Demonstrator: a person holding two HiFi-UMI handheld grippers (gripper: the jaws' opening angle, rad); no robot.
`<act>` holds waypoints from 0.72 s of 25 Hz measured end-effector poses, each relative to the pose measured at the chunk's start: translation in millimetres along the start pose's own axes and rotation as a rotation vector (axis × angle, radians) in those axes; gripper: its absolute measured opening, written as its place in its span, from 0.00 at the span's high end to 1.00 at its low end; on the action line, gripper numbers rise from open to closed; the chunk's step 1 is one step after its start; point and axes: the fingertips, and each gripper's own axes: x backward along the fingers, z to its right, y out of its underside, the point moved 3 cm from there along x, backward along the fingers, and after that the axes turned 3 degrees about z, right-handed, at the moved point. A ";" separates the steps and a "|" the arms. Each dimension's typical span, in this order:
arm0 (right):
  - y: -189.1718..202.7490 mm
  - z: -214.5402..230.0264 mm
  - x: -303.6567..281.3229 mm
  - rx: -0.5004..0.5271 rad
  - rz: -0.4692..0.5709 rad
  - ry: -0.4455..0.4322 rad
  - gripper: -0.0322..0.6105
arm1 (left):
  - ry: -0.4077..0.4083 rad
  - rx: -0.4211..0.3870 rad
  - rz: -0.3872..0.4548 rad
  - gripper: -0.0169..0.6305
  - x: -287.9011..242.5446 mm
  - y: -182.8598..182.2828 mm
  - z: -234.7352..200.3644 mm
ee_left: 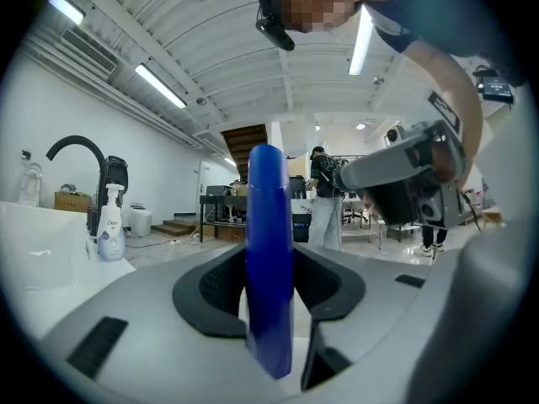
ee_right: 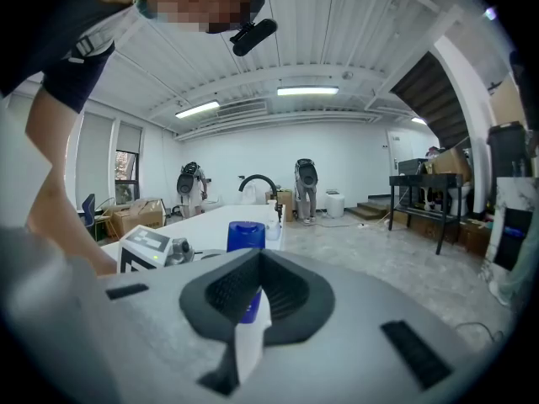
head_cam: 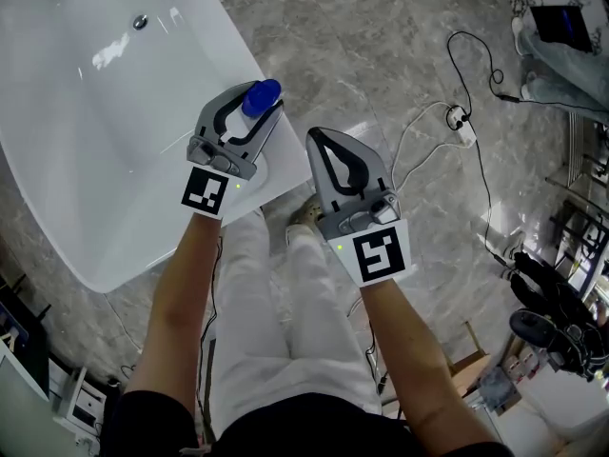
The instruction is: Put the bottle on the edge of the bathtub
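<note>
Right gripper: grey fingers pressed together, empty. Left gripper: fingers clasp the smooth blue cylindrical bottle, upright on the glossy white bathtub rim. Only the head view shows its metal drain.

**Blue bottle upright at the tub's rim**

I see the bottle just left of centre in the upper half of the head view. It is deep blue and slim and stands upright, pressed between the jaws of my left gripper. It is over the near rim of the glossy white bathtub, which fills the upper left. I cannot tell whether its base touches that rim.
</note>
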 end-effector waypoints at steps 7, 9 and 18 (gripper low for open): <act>-5.5 -5.0 1.9 0.002 0.000 -0.003 0.95 | 0.063 -0.011 -0.049 0.70 1.9 5.0 6.4; -7.2 -6.2 1.4 0.002 0.000 -0.004 0.95 | 0.072 0.000 -0.056 0.62 4.3 6.4 4.7; -36.1 -2.9 12.9 0.012 0.039 0.018 0.95 | 0.105 -0.014 -0.032 0.51 18.5 -38.1 13.4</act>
